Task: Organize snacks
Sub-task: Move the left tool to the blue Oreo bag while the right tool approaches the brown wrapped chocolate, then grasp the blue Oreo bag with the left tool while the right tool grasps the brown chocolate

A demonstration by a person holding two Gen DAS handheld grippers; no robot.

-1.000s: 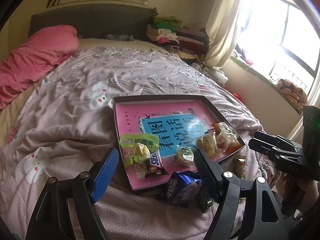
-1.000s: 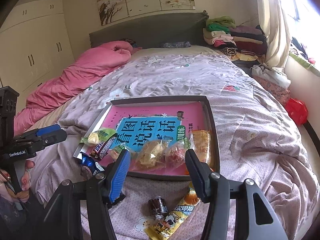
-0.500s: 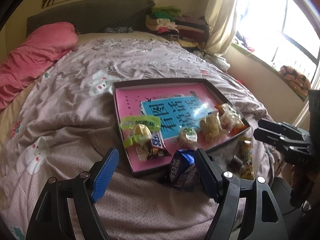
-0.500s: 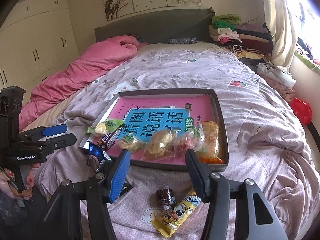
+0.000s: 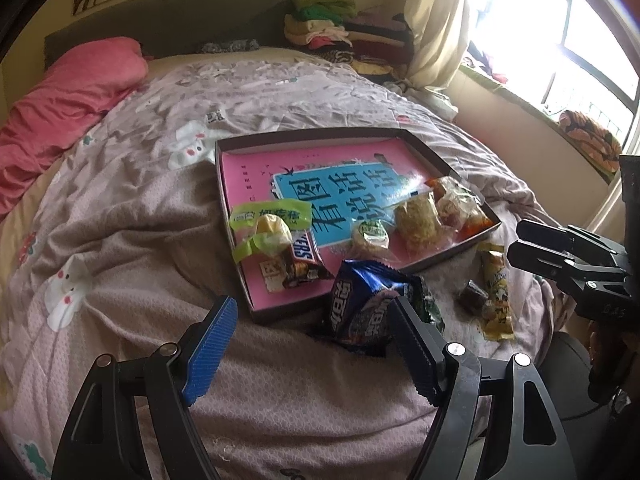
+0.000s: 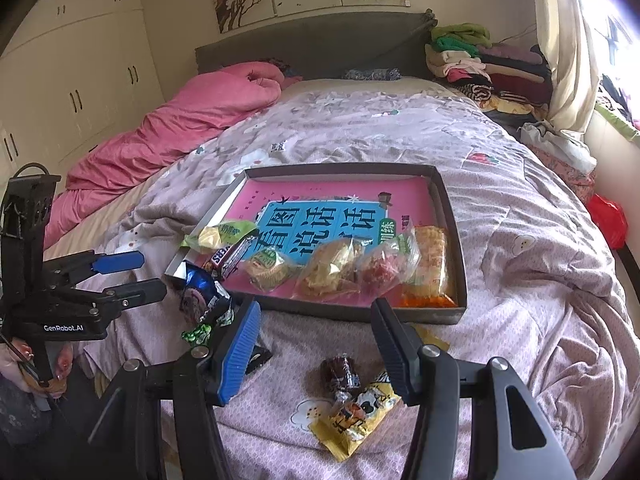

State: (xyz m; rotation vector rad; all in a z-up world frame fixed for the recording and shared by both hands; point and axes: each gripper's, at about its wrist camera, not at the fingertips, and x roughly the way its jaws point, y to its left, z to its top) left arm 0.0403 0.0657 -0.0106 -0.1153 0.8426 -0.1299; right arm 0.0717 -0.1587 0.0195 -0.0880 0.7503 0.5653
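A shallow dark tray (image 5: 320,135) (image 6: 452,216) lies on the bed with a pink book in it. A green-wrapped pastry (image 5: 272,224), a Snickers bar (image 5: 306,254) and several clear-bagged cakes (image 6: 332,268) line its near side. A blue snack packet (image 5: 364,308) (image 6: 202,292) lies outside the tray's near corner, against the right finger of my open left gripper (image 5: 312,312) (image 6: 148,274). My right gripper (image 6: 316,308) (image 5: 520,240) is open and empty. Below it on the quilt lie a brown candy (image 6: 340,372) and a yellow packet (image 6: 356,412).
A pink duvet (image 6: 180,132) is bunched at the bed's far left. Folded clothes (image 6: 480,64) are stacked by the headboard, beside a curtain and window. A red bag (image 6: 608,220) sits off the bed's right side. A hand (image 6: 24,356) holds the left gripper.
The left gripper has sunk and tilted down; tray and blue packet sit higher in its view, the packet now by its right fingertip. The right view shows more of the candy and yellow packet.
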